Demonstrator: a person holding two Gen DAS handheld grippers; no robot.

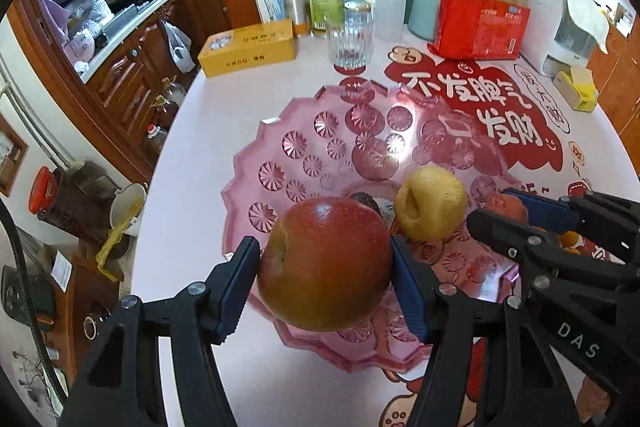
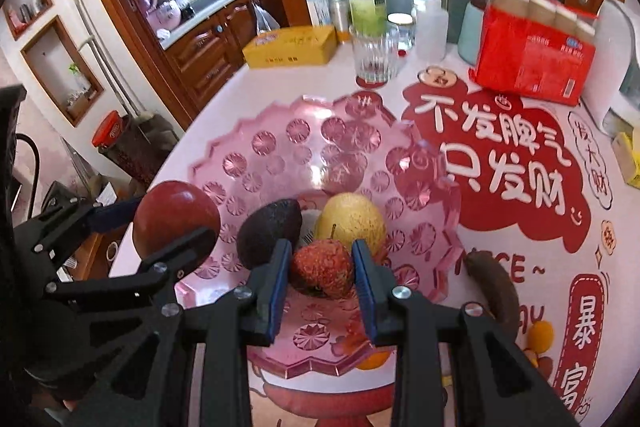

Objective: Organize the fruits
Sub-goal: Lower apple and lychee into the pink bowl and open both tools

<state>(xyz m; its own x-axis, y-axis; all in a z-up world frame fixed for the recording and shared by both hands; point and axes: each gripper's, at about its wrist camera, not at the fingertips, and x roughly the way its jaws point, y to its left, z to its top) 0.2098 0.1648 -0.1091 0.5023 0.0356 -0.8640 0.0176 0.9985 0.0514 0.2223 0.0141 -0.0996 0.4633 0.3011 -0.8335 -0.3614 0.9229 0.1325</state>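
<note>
My left gripper (image 1: 325,265) is shut on a big red apple (image 1: 324,263), held over the near left rim of a pink cut-glass bowl (image 1: 320,155). In the right wrist view the same apple (image 2: 176,217) shows at the left. My right gripper (image 2: 321,267) is shut on a small bumpy red lychee (image 2: 323,267) above the pink bowl (image 2: 288,155). In the bowl lie a yellow pear (image 2: 352,217) and a dark avocado (image 2: 268,235). The pear (image 1: 432,203) also shows in the left wrist view, with the right gripper (image 1: 496,207) beside it.
A brown banana (image 2: 494,291) and a small orange fruit (image 2: 540,337) lie on the printed tablecloth right of the bowl. Behind the bowl stand a ribbed glass (image 2: 374,59), a yellow box (image 2: 290,47), bottles and a red pack (image 2: 532,55). The table edge runs along the left.
</note>
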